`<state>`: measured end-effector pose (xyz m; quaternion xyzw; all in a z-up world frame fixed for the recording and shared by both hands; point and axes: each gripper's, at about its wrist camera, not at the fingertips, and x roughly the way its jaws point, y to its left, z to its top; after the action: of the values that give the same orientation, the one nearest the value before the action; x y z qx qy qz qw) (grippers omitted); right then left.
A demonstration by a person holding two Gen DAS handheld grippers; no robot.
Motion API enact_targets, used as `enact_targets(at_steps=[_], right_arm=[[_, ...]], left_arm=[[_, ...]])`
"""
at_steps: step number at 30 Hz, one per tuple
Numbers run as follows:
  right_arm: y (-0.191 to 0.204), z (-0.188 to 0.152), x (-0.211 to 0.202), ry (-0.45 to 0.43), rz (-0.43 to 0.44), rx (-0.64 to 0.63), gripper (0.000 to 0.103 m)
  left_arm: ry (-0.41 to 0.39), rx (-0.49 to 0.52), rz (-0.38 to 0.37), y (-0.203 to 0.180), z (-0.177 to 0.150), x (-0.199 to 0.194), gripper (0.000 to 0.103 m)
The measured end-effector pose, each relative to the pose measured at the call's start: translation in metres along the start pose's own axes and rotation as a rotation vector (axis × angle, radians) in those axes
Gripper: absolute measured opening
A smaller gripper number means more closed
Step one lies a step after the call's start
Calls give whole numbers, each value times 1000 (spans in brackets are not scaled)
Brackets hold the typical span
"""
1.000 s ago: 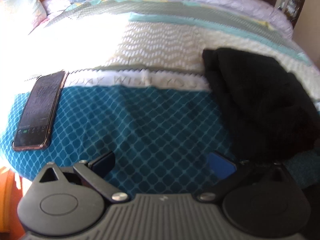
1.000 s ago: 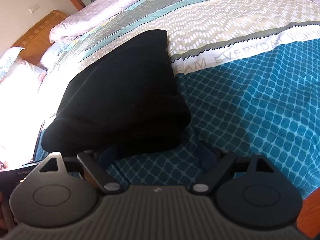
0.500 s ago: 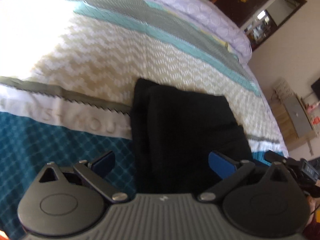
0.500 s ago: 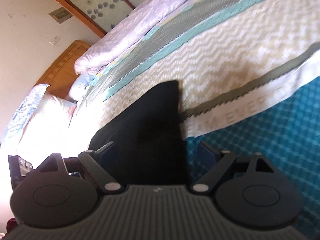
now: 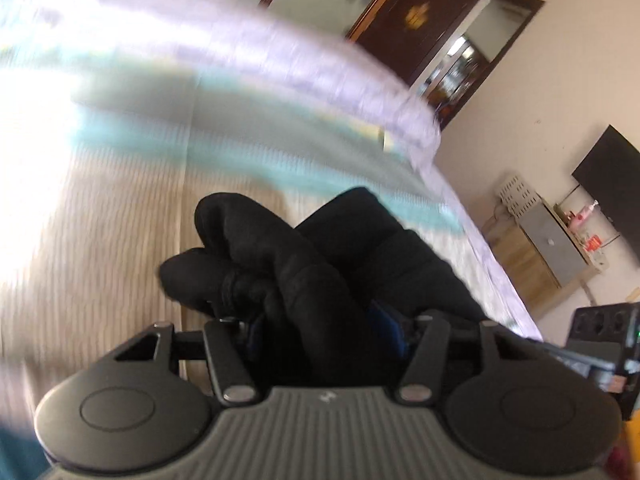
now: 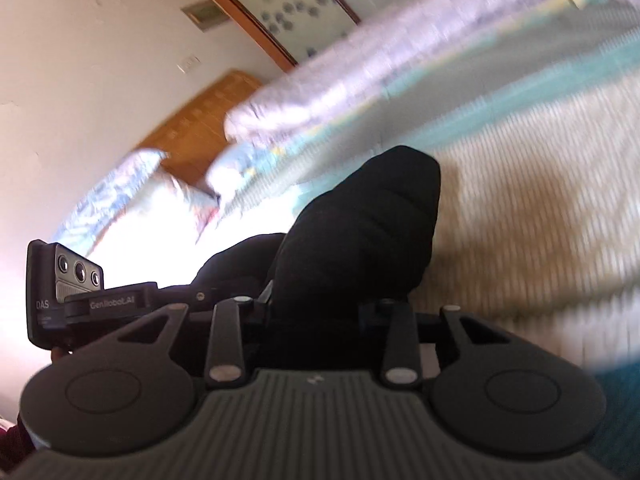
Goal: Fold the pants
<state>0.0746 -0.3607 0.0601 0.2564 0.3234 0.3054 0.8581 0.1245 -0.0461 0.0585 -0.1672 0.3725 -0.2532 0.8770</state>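
Note:
The black pants lie folded and bunched on the patterned quilt. In the left wrist view my left gripper has its jaws closing, and a thick fold of black fabric fills the gap between the blue pads. In the right wrist view the pants rise as a dark hump. My right gripper is also closing, with fabric packed between its fingers and hiding its pads. Both views are blurred by motion.
The bed's wooden headboard and pillows are at the far end. A wooden cabinet, a dark screen and a dark door stand beyond the bed. The left gripper's body shows beside my right one.
Both grippers swung from the blue quilt area onto the pants and narrowed around the fabric. The flat folded pants are now bunched and raised. The phone has left view.

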Motion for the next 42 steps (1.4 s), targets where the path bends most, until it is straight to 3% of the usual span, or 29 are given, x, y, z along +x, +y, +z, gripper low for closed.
enact_targets(at_steps=[3, 6, 9, 12, 14, 15, 17, 21, 27, 31, 35, 40, 42], right_arm=[[-7, 59, 23, -114, -1, -69, 38], [-42, 110, 62, -209, -23, -46, 38], [-91, 138, 120, -228, -86, 44, 38], [-140, 136, 174, -157, -227, 125, 41], [-166, 121, 198, -96, -372, 168, 69], [-175, 111, 191, -151, -340, 198, 70], [-176, 107, 178, -157, -309, 231, 72], [-135, 90, 125, -193, -396, 147, 75], [-66, 9, 52, -34, -506, 28, 80], [-26, -51, 7, 32, -545, -7, 88], [-3, -103, -35, 23, -609, 2, 91], [17, -129, -58, 41, -667, 7, 93], [27, -134, -65, 33, -651, -6, 93]], left_arm=[[-85, 52, 22, 2, 57, 33, 53], [-163, 76, 113, 15, 105, 88, 59], [-159, 74, 211, 38, 126, 157, 61], [-77, 13, 309, 68, 124, 214, 62], [-60, 30, 362, 75, 113, 229, 65], [-77, 63, 365, 72, 106, 229, 66], [-101, 129, 373, 60, 96, 214, 68], [-114, 92, 363, 38, 72, 152, 71], [-69, 164, 456, -19, -2, 52, 91], [-95, 219, 510, -53, -58, -8, 93], [-95, 188, 505, -70, -94, -48, 99], [-31, 180, 498, -83, -133, -80, 101], [-24, 186, 521, -85, -146, -87, 103]])
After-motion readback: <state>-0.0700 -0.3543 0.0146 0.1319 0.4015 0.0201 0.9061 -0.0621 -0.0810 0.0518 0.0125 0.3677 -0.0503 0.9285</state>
